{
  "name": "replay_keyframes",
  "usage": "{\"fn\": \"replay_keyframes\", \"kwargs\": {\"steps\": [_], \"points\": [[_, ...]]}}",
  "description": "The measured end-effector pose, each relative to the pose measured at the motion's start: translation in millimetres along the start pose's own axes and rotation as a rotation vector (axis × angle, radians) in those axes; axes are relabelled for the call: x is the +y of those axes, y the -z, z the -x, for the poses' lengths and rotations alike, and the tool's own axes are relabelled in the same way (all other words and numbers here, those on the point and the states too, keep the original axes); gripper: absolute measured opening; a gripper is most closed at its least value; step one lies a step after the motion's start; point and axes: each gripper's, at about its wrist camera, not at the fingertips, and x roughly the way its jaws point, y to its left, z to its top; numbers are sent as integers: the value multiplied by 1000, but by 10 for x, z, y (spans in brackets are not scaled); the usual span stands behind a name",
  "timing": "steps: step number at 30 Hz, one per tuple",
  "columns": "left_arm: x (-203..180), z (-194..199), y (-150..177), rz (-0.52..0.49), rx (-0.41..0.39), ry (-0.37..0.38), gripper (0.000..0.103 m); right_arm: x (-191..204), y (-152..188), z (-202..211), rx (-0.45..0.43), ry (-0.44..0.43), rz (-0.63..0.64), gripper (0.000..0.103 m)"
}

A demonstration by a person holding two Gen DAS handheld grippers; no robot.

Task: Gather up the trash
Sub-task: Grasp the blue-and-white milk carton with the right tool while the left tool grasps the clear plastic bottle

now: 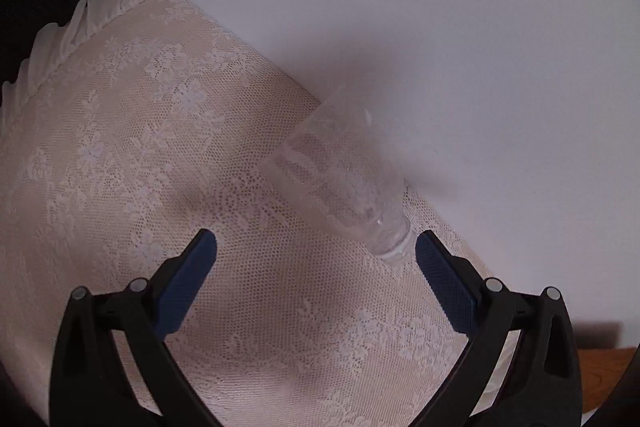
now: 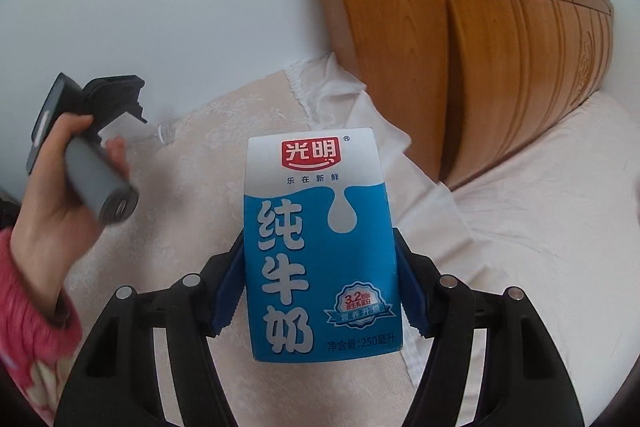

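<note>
The left gripper (image 1: 316, 251) hovers over the lace cover (image 1: 168, 163) with its jaws spread wide and nothing between them. A clear plastic bottle (image 1: 344, 179) lies on that cover against the white wall (image 1: 440, 7), its neck just beside the gripper's right-hand blue pad. Farther right, the right gripper (image 2: 320, 275) is clamped on a blue-and-white milk carton (image 2: 320, 239), held upright above the lace cover, with the wooden headboard (image 2: 480, 39) behind it to the right.
</note>
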Motion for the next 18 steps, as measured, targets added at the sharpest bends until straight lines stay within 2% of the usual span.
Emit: {"fn": "replay_keyframes", "kwargs": {"steps": [5,10,14,15,17,18], "points": [[-165,-204,5,13,25,-77,95,-233,283,304,10,27,-51,67],[-267,-296,-67,36,13,-105,95,-355,449,409,12,45,-61,67],[-269,-288,-172,33,-1,-85,95,-403,527,403,26,28,-70,67],[-260,-282,-203,30,-8,-80,93,-406,540,406,26,26,-70,67],[-227,-271,-247,7,-15,-62,80,-381,548,375,29,12,-65,67],[-214,-294,-278,-8,-10,-50,77,-368,561,375,29,7,-63,67]]}}
